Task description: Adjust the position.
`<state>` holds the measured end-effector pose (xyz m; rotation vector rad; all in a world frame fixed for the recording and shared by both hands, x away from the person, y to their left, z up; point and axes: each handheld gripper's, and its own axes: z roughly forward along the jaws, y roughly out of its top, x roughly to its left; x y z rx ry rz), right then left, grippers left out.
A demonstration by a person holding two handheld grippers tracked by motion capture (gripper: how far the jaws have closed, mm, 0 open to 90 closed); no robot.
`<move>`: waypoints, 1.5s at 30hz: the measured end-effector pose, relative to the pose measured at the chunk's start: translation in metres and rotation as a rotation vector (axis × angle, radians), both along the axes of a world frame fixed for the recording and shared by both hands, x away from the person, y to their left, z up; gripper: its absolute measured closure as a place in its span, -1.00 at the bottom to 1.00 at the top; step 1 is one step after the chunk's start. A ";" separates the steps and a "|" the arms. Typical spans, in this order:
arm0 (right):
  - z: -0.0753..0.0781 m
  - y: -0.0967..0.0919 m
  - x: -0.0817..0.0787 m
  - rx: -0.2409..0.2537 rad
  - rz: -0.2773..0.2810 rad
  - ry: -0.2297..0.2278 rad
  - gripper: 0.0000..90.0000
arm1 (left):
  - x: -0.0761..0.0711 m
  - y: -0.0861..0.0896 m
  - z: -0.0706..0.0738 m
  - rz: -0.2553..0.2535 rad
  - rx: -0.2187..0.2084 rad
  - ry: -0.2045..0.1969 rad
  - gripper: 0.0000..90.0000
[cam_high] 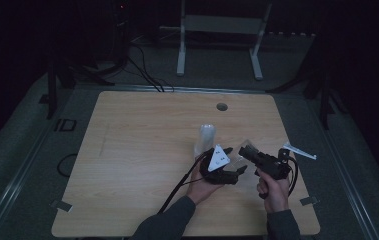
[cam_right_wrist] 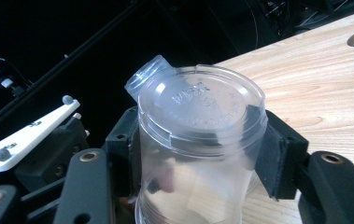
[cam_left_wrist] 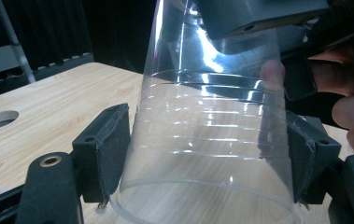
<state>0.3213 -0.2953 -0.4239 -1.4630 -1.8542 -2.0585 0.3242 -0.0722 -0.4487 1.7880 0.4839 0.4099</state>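
Item: clear ribbed plastic cup (cam_left_wrist: pixel 207 140), held above the pale wooden table (cam_high: pixel 142 145) between two hand-held claws. Left claw (cam_left_wrist: pixel 207 154) has its pads (cam_left_wrist: pixel 109 149) on both flanks of the cup near its wide open rim, seemingly touching; right claw (cam_right_wrist: pixel 198 144) is clamped on the closed base end. Holding both ends probably steadies it for a handover or for pulling nested cups apart. The right gripper view shows the embossed base; the high view shows another clear plastic cup (cam_high: pixel 206 137) standing on the table just beyond.
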 end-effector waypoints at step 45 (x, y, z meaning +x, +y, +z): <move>0.002 -0.020 -0.017 -0.177 0.012 -0.014 -0.21 | -0.002 0.031 0.021 -0.051 0.031 -0.015 -0.32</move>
